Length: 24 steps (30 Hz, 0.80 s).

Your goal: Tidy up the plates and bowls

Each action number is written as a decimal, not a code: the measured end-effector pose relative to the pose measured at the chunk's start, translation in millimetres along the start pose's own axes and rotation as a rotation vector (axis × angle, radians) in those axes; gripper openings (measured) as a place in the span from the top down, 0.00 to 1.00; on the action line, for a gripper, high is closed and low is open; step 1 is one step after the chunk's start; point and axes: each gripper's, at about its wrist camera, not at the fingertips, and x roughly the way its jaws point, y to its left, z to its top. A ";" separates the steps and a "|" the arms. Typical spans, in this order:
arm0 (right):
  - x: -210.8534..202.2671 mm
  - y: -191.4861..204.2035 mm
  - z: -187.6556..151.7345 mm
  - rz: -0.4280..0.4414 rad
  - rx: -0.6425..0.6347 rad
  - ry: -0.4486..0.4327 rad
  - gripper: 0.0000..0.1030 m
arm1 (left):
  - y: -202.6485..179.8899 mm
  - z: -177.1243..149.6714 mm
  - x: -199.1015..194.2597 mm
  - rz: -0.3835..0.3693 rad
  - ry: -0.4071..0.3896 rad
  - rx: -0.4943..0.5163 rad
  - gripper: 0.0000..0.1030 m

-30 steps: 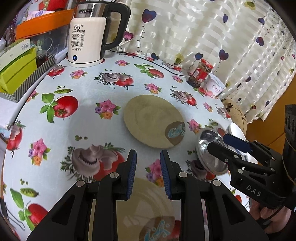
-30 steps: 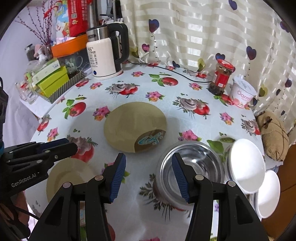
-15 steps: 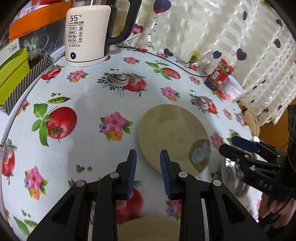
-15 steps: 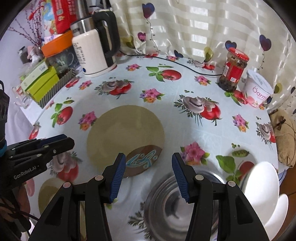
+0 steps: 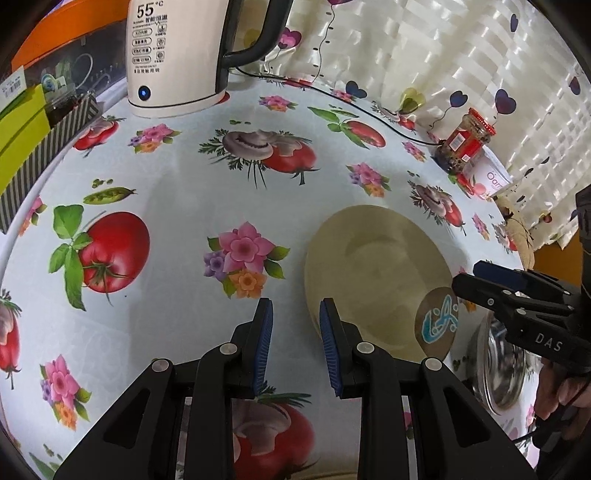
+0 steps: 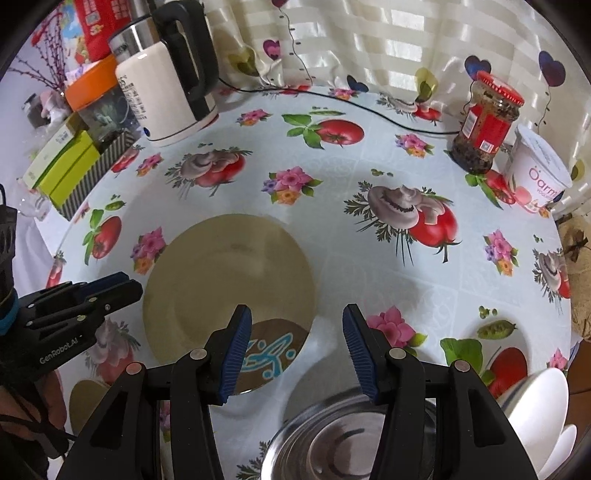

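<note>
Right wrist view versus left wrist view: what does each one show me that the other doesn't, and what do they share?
Only the right wrist view shows the white bowls at the table's right edge, a second tan plate near the left gripper, and the red packet behind the kettle.

Only the left wrist view shows the kettle's printed 55 label clearly, and the right gripper from the side.

Both show the large tan plate, the steel bowl, the kettle, the red-lidded jar, the yogurt tub and the green boxes.
</note>
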 end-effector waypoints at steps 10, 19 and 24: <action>25.3 -10.0 2.8 0.014 0.029 0.071 0.60 | -4.9 3.3 13.0 -0.036 0.026 -0.003 0.74; 33.1 -5.9 5.3 0.045 0.029 0.098 0.74 | -14.5 -2.4 16.5 -0.067 0.042 0.006 0.74; 33.3 -4.4 5.5 0.035 0.047 0.086 0.75 | -14.8 -1.5 12.8 -0.065 0.041 0.013 0.74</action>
